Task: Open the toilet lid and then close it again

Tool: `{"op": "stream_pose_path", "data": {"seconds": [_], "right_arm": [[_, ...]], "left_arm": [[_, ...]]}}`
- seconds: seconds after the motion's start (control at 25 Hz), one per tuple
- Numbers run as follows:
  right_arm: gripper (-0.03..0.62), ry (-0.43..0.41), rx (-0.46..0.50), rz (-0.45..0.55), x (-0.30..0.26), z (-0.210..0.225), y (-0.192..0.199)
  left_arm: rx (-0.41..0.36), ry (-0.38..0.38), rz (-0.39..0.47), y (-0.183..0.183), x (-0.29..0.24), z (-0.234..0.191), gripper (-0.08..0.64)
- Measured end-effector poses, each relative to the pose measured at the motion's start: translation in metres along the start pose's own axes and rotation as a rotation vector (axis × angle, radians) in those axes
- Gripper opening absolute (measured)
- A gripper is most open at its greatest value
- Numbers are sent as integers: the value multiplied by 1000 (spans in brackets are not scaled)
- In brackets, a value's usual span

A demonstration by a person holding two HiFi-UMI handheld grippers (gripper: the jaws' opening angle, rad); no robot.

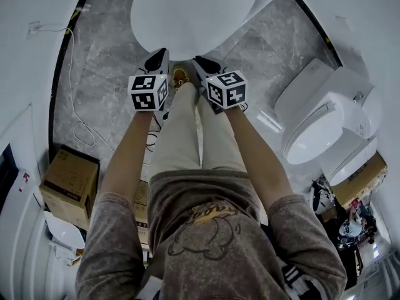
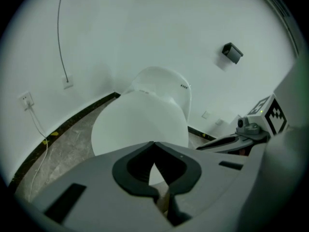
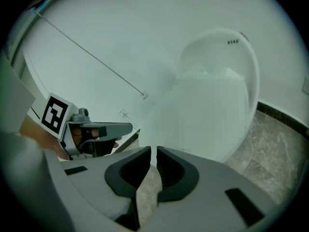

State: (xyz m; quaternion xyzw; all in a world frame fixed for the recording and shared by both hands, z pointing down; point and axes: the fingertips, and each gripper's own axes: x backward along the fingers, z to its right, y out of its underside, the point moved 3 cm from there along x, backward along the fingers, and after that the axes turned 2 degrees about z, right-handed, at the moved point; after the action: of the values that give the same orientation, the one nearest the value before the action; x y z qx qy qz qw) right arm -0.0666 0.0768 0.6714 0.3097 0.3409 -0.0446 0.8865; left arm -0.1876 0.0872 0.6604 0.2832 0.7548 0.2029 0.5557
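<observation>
The white toilet lid (image 1: 194, 14) lies closed over the bowl at the top of the head view. Both grippers hover side by side just in front of its near edge, touching nothing. My left gripper (image 1: 159, 58) is shut, its tips meeting with nothing between them (image 2: 153, 144); the lid (image 2: 140, 124) and the tank (image 2: 161, 83) fill the view beyond. My right gripper (image 1: 203, 64) shows a narrow slit between its tips (image 3: 153, 151), empty, with the lid (image 3: 203, 115) ahead. Each gripper appears at the edge of the other's view.
A second toilet (image 1: 319, 130) stands at the right with a cardboard box (image 1: 359, 180) beside it. Another cardboard box (image 1: 69, 183) sits at the left on the grey marble floor (image 1: 106, 61). A white cable (image 1: 75, 117) trails from a wall socket (image 1: 32, 27).
</observation>
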Motion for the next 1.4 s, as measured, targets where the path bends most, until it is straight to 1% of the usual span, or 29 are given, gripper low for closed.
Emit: {"op": "stream_pose_path", "data": {"seconds": [0.12, 0.24, 0.36, 0.48, 0.56, 0.64, 0.76, 0.88, 1.04, 1.16, 1.28, 1.4], "right_arm": [[58, 12, 56, 80, 59, -22, -45], [57, 18, 134, 169, 122, -52, -91], [54, 21, 188, 268, 186, -88, -132], [49, 34, 249, 363, 245, -118, -164], [49, 58, 296, 418, 281, -132, -180], [49, 85, 313, 472, 313, -141, -190], [49, 120, 296, 545, 353, -147, -198], [49, 176, 294, 608, 379, -147, -200], [44, 265, 284, 695, 400, -141, -196], [44, 304, 280, 730, 408, -135, -191], [36, 333, 284, 744, 408, -132, -188], [29, 344, 302, 755, 405, -132, -188]], "left_arm": [[-3, 7, 71, -49, 47, 23, 9], [-16, 16, 166, -104, 102, 51, 9], [-45, 63, 257, -151, 159, 81, 9], [-82, 118, 310, -186, 208, 105, 9], [-92, 148, 339, -203, 235, 117, 9], [-107, 170, 366, -217, 259, 128, 9], [-149, 196, 408, -232, 284, 147, 9], [-180, 214, 462, -246, 300, 159, 9], [-200, 228, 532, -260, 311, 166, 9], [-209, 237, 570, -261, 311, 175, 9], [-195, 239, 583, -257, 309, 176, 9], [-215, 230, 571, -250, 302, 176, 9]]}}
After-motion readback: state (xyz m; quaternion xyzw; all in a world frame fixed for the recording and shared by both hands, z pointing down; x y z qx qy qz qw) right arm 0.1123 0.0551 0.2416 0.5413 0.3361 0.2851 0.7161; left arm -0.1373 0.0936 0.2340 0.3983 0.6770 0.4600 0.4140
